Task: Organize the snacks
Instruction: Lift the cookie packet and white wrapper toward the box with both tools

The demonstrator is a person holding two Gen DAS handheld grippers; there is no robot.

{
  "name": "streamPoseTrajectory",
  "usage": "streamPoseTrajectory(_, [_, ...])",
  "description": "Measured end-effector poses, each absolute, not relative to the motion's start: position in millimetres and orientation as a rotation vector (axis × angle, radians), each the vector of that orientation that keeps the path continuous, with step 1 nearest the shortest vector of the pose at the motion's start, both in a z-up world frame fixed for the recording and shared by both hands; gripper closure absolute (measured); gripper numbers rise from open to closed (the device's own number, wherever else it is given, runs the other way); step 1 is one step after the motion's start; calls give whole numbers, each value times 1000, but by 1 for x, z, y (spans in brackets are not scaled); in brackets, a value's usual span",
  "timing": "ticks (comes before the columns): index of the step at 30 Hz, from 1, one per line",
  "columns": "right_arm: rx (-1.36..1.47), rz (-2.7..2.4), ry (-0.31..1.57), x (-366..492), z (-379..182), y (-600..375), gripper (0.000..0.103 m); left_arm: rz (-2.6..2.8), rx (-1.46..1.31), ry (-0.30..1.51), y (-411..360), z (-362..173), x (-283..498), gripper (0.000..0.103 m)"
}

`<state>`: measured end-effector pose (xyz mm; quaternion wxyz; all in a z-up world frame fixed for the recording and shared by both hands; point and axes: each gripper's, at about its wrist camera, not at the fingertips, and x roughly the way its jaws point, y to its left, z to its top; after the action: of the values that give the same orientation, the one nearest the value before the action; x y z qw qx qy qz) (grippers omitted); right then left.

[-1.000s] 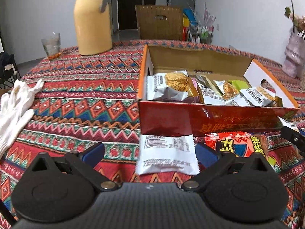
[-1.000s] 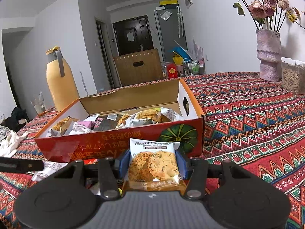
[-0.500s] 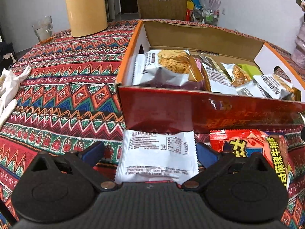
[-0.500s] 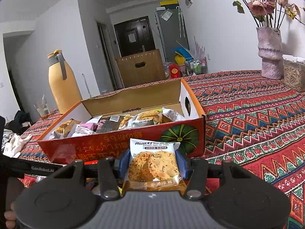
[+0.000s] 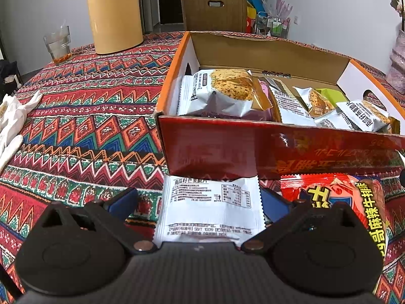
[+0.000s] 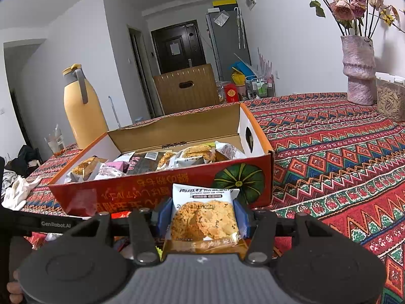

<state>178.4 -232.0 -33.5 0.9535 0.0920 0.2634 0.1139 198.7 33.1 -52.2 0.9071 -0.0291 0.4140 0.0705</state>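
The right gripper (image 6: pixel 203 216) jaws clamp a white oat-crisp packet (image 6: pixel 204 217); the left gripper (image 5: pixel 200 202) jaws gape around a white printed sachet (image 5: pixel 210 210).

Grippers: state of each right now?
Left gripper: open around the white flat snack packet.
Right gripper: shut on the white-and-gold cracker packet.

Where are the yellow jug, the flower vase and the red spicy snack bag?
yellow jug (image 6: pixel 84 116), right wrist view, middle of its body
flower vase (image 6: pixel 358 69), right wrist view, its pink body
red spicy snack bag (image 5: pixel 336 195), left wrist view, printed front
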Motion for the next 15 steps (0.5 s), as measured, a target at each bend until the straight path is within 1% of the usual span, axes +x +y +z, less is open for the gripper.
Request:
streamPoseTrajectory(5, [185, 233, 533, 179, -34, -232, 52, 143, -63, 864, 35, -51, 200, 0])
streamPoseTrajectory(6, [185, 234, 533, 179, -34, -232, 52, 143, -62, 861, 35, -50, 199, 3])
streamPoseTrajectory(7, [185, 233, 533, 179, -34, -232, 52, 141, -61, 856, 34, -49, 198, 10])
streamPoseTrajectory(8, [185, 233, 533, 179, -34, -232, 52, 138, -61, 851, 34, -48, 197, 14])
streamPoseTrajectory(9, [186, 234, 533, 179, -34, -232, 52, 137, -60, 846, 34, -46, 195, 24])
streamPoseTrajectory(10, [186, 234, 532, 179, -34, -231, 52, 131, -64, 842, 34, -44, 193, 28])
streamPoseTrajectory(11, [185, 234, 533, 179, -34, -231, 52, 124, -75, 840, 35, -43, 192, 30])
streamPoseTrajectory(12, [185, 235, 532, 179, -34, -232, 52, 120, -83, 836, 35, -42, 190, 34])
streamPoseTrajectory(15, [184, 235, 531, 180, -34, -231, 52, 111, -97, 827, 36, -40, 185, 37])
